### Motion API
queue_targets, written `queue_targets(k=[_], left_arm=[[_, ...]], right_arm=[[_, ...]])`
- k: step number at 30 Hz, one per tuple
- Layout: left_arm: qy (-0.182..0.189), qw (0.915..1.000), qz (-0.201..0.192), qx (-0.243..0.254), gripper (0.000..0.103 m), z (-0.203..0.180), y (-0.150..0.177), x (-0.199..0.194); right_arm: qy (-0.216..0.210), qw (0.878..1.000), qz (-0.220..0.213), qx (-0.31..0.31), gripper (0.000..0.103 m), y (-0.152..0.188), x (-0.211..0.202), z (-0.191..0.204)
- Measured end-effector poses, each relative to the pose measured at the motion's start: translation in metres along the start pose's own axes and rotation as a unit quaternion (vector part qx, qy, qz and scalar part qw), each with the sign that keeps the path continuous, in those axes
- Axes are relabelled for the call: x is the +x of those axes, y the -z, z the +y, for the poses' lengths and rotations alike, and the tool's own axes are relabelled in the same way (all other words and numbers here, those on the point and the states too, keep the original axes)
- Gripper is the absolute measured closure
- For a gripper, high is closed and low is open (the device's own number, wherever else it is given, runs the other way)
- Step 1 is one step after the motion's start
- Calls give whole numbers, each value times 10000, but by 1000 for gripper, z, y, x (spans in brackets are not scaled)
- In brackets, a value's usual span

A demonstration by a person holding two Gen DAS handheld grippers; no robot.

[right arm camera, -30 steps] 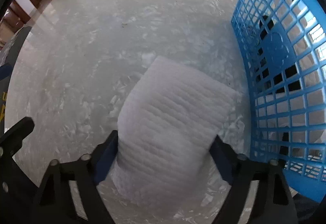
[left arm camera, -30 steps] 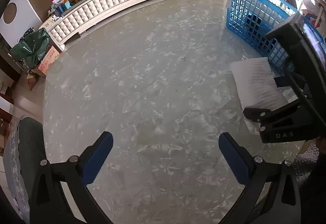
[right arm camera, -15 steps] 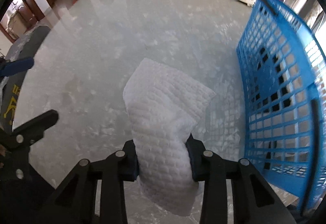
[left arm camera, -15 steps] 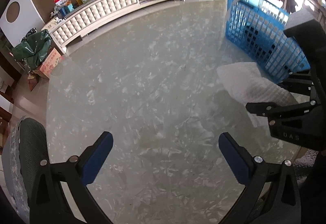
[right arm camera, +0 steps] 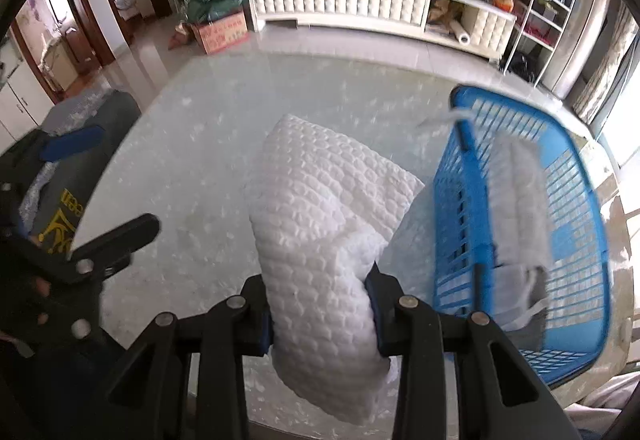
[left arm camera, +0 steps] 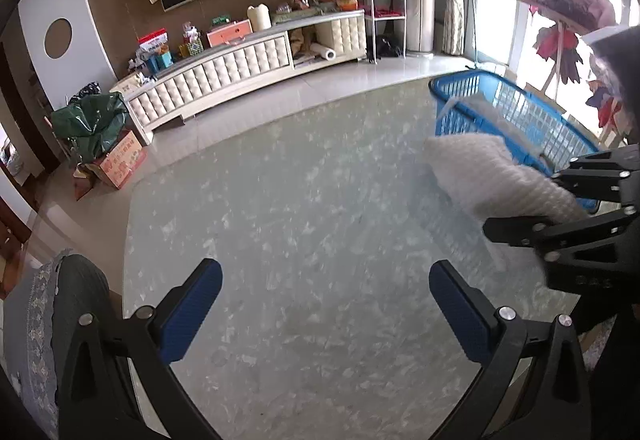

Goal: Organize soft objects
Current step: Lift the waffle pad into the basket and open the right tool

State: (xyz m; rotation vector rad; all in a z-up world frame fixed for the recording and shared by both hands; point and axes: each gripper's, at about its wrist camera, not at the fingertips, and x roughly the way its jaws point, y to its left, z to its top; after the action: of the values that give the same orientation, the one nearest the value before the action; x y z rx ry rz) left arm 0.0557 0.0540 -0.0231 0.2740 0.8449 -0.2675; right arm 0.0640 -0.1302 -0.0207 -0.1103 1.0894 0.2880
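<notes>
My right gripper (right arm camera: 320,310) is shut on a white quilted pillow (right arm camera: 320,224) and holds it lifted above the glass table (right arm camera: 192,144), just left of the blue plastic basket (right arm camera: 568,240). A grey-white cloth (right arm camera: 520,200) lies inside the basket. In the left wrist view the pillow (left arm camera: 492,176) hangs in the right gripper (left arm camera: 560,200) in front of the basket (left arm camera: 520,112). My left gripper (left arm camera: 324,304) is open and empty over the table's near side.
A chair back (left arm camera: 64,320) stands at the table's left edge. A long white cabinet (left arm camera: 240,64) with clutter runs along the far wall. A green bag on a cardboard box (left arm camera: 100,140) sits on the floor. A white shelf rack (left arm camera: 384,0) stands at the back right.
My right gripper closed on the pillow and lifted it off the table, toward the basket. Both cameras tilted up, showing more of the room. The left gripper stayed open.
</notes>
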Motion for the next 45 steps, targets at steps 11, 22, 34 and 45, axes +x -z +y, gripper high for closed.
queue_targets(k=[11, 22, 34, 45], left_arm=[[207, 9989, -421, -26, 0, -28, -43, -16], [285, 9991, -301, 32, 0, -53, -61, 5], [292, 9995, 102, -48, 0, -57, -65, 31], [367, 9989, 30, -299, 0, -52, -71, 37]], right_arm=[[286, 9978, -591, -61, 69, 3, -47, -38], [586, 9955, -669, 326, 69, -4, -41, -94], [725, 9962, 40, 480, 69, -19, 15, -121], [762, 9956, 351, 414, 68, -26, 33, -114]])
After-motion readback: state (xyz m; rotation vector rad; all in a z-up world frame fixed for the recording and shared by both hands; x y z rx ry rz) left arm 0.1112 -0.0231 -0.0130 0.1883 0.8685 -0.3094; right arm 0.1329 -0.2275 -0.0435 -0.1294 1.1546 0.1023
